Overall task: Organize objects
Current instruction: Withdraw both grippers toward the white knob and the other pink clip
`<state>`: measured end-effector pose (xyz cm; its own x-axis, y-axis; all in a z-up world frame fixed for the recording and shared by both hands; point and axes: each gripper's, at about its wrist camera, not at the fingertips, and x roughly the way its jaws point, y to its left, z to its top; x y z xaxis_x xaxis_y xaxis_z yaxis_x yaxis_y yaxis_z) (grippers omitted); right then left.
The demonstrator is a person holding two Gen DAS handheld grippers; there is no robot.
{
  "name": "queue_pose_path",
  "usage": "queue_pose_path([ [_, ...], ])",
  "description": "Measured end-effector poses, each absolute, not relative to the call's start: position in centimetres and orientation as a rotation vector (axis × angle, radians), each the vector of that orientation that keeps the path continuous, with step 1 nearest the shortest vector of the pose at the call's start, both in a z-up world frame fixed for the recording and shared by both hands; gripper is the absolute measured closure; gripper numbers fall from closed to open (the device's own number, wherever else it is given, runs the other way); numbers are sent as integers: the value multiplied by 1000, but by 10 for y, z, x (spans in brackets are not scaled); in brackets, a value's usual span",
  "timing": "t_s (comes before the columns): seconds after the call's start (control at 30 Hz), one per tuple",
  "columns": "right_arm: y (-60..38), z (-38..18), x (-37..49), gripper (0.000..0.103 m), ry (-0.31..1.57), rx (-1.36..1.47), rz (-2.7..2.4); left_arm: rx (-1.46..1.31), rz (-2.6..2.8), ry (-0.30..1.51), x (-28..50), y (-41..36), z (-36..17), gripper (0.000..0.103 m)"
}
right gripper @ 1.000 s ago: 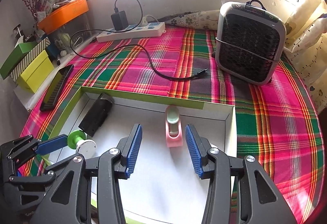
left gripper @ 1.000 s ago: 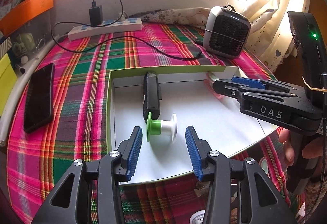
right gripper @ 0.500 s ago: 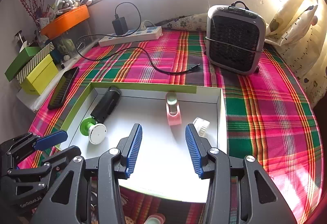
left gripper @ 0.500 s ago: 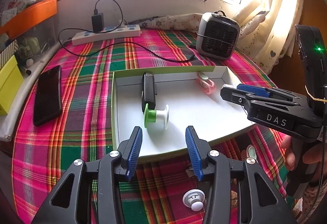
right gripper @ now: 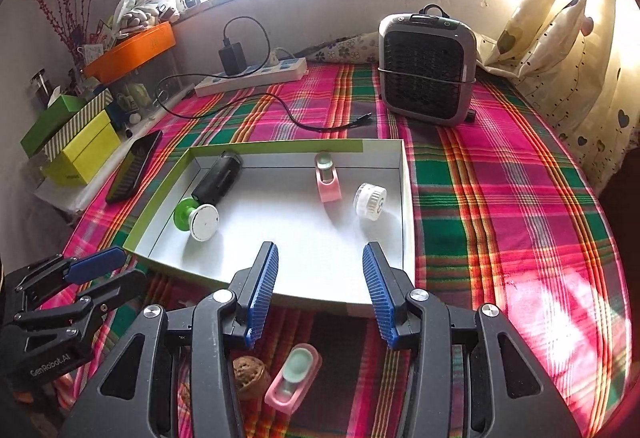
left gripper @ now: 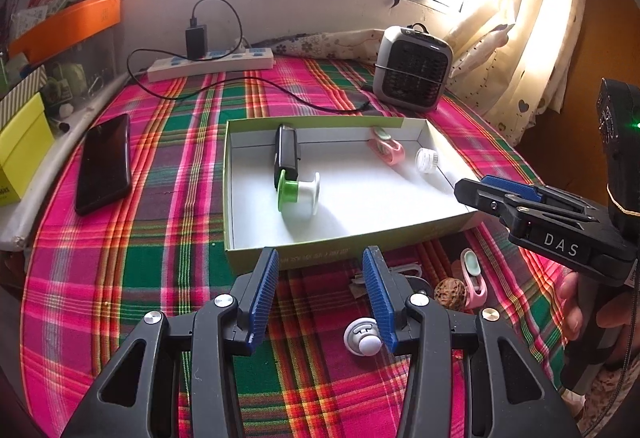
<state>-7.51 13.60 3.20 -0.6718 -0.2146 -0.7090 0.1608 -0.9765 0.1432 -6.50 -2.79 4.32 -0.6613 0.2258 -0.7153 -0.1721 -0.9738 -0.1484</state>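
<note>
Currently nothing is being held: the left gripper [left gripper: 320, 290] and the right gripper [right gripper: 320, 286] are both being carried with fingers apart and empty, above the near edge of the green-rimmed box [left gripper: 230, 198].

Four things are already lying inside the box: a black device [left gripper: 287, 154] touching a green-and-white spool [left gripper: 298, 194], a pink clip [left gripper: 386, 146] near the far wall, and a small white cap [left gripper: 427, 160] by the right wall.

Several things are still lying loose on the plaid cloth [left gripper: 160, 258], just in front of the box. A second pink clip [right gripper: 294, 378] and a walnut [right gripper: 249, 376] are being framed side by side between and below the right gripper's fingers. A small white knob [left gripper: 362, 338] is lying just beside the left gripper's right finger [left gripper: 378, 298].

As a judgement, all three are being treated as light pieces. The clip is probably stiff, smooth plastic and is best taken across its narrow sides, near the middle, so it is not being levered out. The walnut is hard, ridged and round, so it may roll or squirt sideways; it should be pinched across its widest part. The knob is small and rounded, and is likely best gripped at its flat base.
</note>
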Motion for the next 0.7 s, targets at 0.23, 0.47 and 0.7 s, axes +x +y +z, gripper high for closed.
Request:
queue_pose_path([
  [0.23,140,28,-51,58,-115,1144,-2713,-1156,2642,-142,-52,-33,39,61],
  [0.47,143,20,-35,57,-115,1158,-2715,-1153,2602,-145,-41,-34,34,61],
  [0.7,145,12,-22,53,-102,1168,-2710,-1181,2552,-128,-35,-24,22,60],
])
